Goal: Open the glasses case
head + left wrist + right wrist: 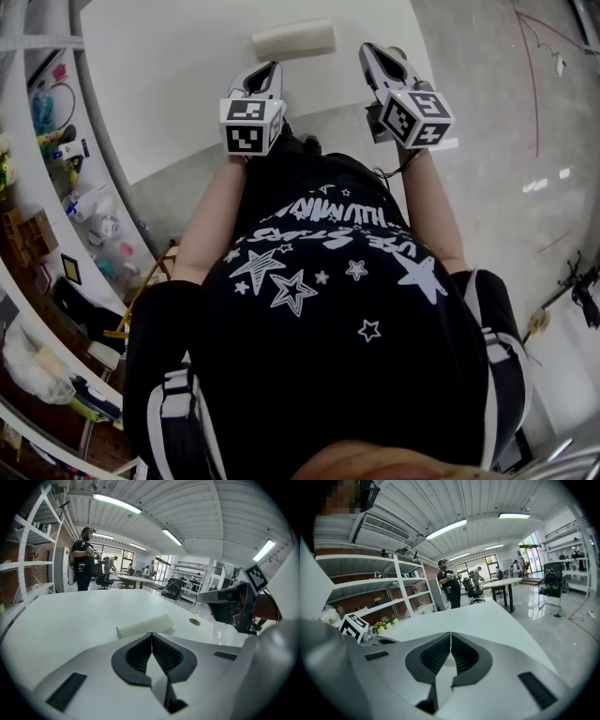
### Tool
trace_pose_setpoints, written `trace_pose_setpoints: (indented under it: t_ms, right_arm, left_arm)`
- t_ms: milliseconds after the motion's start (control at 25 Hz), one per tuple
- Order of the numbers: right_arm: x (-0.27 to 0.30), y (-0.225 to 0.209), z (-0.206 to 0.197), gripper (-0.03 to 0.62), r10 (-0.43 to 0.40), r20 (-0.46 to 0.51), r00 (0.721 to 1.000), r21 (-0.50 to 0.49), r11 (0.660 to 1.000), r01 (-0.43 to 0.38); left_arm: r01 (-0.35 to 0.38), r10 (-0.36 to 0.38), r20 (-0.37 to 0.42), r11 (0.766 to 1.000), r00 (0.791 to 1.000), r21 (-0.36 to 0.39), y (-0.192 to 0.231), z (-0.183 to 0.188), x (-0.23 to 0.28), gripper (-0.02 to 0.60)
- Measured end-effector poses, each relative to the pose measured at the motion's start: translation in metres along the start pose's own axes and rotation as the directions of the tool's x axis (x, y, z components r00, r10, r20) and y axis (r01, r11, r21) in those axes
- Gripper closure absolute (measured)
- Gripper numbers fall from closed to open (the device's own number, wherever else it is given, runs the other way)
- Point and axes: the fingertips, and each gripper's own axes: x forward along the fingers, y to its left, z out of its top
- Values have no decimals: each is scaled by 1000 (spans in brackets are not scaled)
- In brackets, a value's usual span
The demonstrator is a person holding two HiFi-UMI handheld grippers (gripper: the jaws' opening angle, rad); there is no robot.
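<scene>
Left gripper [270, 67], jaws together, just short of the glasses case [293, 39]

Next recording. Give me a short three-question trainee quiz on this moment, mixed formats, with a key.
1. True or false: the left gripper is clamped on the glasses case.
2. Fill in: the right gripper has its jaws ____.
3. Multiple choice: the case lies A) closed on the white table, beyond both grippers; B) on the floor; C) open on a shelf.

Key: 1 false, its jaws are together on nothing, short of the case; 2 together; 3 A.
</scene>
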Motion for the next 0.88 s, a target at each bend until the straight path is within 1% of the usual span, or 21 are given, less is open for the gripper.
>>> trace_pose_setpoints:
  t_ms: [120,240,400,560,680,800,880]
  right_arm:
    - [11,-1,-7,585,-34,-46,998,-58,998,31]
    - [19,2,-14,585,-26,-81,996,-96,995,18]
    - [33,11,-23,585,24,-147,989,-173,984,-49]
    - [44,13,-24,585,73,-190,979,-190,976,-110]
    - [52,8,-22,585,101,-207,973,-214,966,-146]
    - [56,6,-24,585,132,-246,960,-248,949,-194]
    - [59,5,-30,585,149,-281,948,-284,931,-231]
  left_arm:
    - [10,-9,-42,1000,999,23,4,-9,11,569]
    - [16,-15,-72,1000,997,14,8,-14,19,568]
    - [13,-12,-98,1000,995,8,12,-19,27,568]
    - [-8,8,-127,1000,992,3,11,-26,33,568]
    - [-34,32,-129,999,991,-9,11,-25,38,569]
    - [-62,59,-122,998,991,-22,10,-23,40,569]
    - [-82,79,-125,996,989,-19,10,-24,40,569]
